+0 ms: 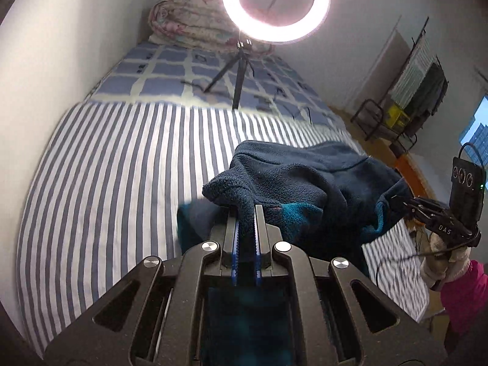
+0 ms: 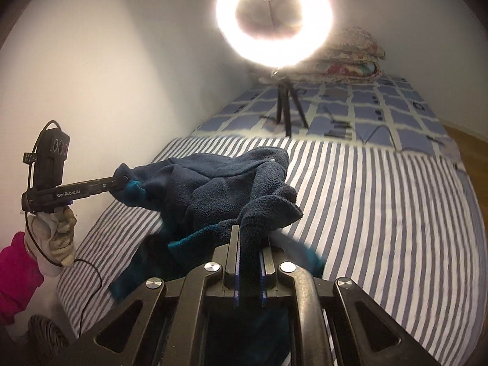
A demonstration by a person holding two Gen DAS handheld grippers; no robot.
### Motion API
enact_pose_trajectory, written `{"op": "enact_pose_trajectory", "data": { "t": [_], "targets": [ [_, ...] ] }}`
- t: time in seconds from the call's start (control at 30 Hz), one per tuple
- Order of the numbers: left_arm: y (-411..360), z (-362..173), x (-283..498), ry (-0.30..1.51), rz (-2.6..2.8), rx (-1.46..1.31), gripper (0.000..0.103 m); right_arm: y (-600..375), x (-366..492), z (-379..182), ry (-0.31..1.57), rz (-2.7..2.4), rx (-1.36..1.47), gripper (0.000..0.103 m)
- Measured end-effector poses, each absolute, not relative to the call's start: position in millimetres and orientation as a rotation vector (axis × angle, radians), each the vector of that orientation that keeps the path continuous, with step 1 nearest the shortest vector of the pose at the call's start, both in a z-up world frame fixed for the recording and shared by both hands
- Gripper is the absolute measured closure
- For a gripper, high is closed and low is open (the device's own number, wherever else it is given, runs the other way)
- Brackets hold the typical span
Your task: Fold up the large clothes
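**Dark fleece held up between two grippers over the striped bed**

The fleece [image 1: 305,183] is a thick, dark navy garment with a nubbly, pilled pile. Where its inner face turns outward it shows a brighter teal, seen as a patch near the left gripper [image 1: 245,210] and along a lower edge in the right wrist view. It is bunched and rumpled, not spread flat: folds heap over one another, and a seam line curves across its upper part. It hangs in the air between the two grippers, sagging in the middle, with its lower part trailing down toward the striped sheet [image 1: 122,167] beneath.

The left gripper's jaws are pinched together on a narrow fold of fleece that rises between the blue pads. The right gripper [image 2: 248,238] is clamped the same way on another edge of the garment, a strip of cloth running down between its fingers. In the left wrist view the right gripper appears at the far right, its tips buried in the cloth's corner; a gloved hand [image 2: 56,238] with a pink sleeve [image 2: 15,271] carries the left one in the right wrist view.

Beyond the striped sheet lies a blue checked sheet [image 1: 183,73], on which a ring light [image 1: 274,3] stands on a small tripod [image 1: 235,70]. A folded floral quilt [image 1: 189,24] sits at the far end of the bed, against the wall.
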State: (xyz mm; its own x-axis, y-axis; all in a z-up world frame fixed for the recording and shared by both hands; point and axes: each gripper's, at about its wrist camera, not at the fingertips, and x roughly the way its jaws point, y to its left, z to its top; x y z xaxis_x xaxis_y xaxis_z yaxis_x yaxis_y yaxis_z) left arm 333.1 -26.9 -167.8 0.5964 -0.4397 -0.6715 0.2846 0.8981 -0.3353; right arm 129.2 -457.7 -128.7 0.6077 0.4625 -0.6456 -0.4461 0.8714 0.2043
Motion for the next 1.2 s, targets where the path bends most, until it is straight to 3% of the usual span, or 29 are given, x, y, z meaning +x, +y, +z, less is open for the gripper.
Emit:
{"op": "enact_pose_trajectory", "data": {
  "t": [0.43,0.57,0.67,0.87,1.2],
  "targets": [
    [-29.9,-238.6,221.6,0.968,-0.424,-0.012,0.095,-470.2,17.0,-195.8,0.826,0.527,0.002,0.095],
    [-15.5,-236.4,187.3,0.974,-0.438,0.001,0.095,-476.2,3.7,-184.8,0.823,0.557,-0.022,0.084],
    [5.3,-223.7,167.9,0.944,-0.426,-0.019,0.091,-485.1,-9.3,-171.3,0.813,0.585,-0.03,0.082],
    [49.9,-206.2,192.0,0.915,-0.359,-0.23,0.068,-509.2,-20.4,-148.3,0.77,0.542,0.114,0.068],
    [1.4,-199.6,252.0,0.911,-0.423,-0.264,0.068,-469.2,14.0,-160.4,0.811,0.525,0.212,0.054]
  ]
}}
